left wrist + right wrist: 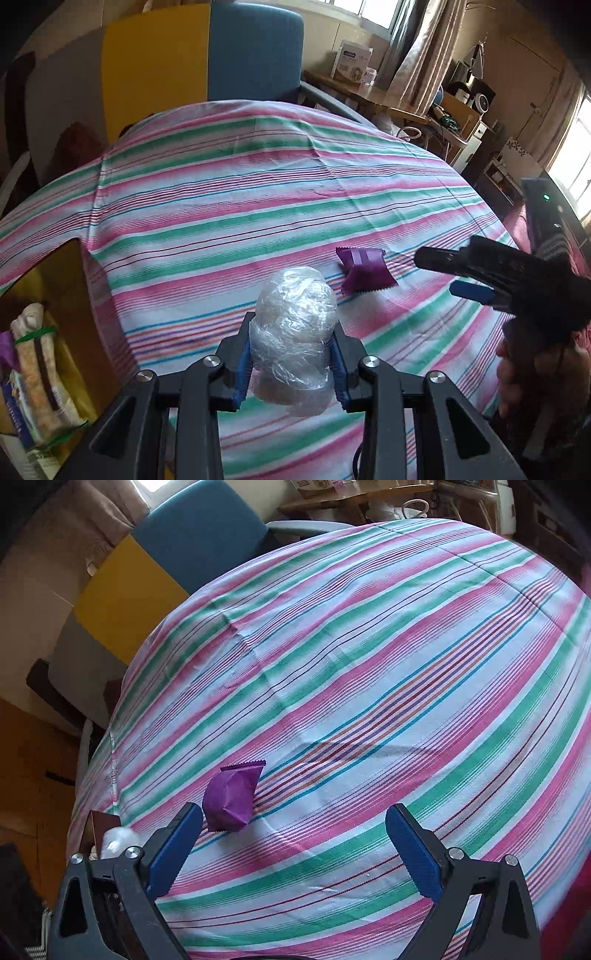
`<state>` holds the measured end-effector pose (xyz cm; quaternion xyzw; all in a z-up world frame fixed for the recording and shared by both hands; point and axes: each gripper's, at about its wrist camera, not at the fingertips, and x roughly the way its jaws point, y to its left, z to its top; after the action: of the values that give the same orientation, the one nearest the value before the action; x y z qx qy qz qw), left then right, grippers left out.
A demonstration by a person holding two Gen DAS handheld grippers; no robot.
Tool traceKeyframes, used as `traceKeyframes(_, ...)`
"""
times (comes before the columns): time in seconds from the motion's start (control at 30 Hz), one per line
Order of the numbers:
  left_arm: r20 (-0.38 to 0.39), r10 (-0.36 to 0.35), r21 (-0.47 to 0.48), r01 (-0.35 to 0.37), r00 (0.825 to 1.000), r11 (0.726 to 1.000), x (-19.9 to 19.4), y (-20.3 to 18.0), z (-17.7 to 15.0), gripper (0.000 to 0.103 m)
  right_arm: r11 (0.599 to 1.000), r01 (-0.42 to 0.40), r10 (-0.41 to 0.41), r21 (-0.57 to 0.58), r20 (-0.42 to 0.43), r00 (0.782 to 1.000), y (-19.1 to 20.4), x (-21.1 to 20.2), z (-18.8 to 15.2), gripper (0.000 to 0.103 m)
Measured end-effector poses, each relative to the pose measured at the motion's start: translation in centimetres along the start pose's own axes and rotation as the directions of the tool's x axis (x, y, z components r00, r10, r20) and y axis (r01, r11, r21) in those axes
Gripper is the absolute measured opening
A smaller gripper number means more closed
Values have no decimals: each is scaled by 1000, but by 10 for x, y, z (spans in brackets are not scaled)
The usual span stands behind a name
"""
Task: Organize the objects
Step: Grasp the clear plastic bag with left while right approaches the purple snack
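The left tongs point(291, 354) gripped a plastic-wrapped bundle point(295, 332); the right tongs point(295, 849) stood wide beside a purple packet point(231, 797) on the bench point(369, 664).

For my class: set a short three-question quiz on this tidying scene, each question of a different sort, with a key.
1. True or false: the left claw is shut on the clear plastic-wrapped bundle.
2. The purple packet lies: A) in the box, B) on the striped cloth, C) in the right claw.
3. Fill in: the right claw's jaws stand ____.

Key: 1 true; 2 B; 3 open.
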<state>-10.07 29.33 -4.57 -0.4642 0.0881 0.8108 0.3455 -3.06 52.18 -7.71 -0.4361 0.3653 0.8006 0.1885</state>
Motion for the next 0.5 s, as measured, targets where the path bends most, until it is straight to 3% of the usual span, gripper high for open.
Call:
traceKeyframes(0.17,53,4,-17,-3,999,1000,-42,13,-38,35,997,30,-31,-72,-15,999,12,8,-5,98)
traceKeyframes(0.3,54,11,-67,-7,998,998,-62,33,-63,35,996,-33,26,-85,-86,996,21,18,-8,82)
traceKeyframes(0.5,80,44,-128,-34,996,991,-92,61,-87,36,993,11,-19,-114,-65,998,44,29,5,81)
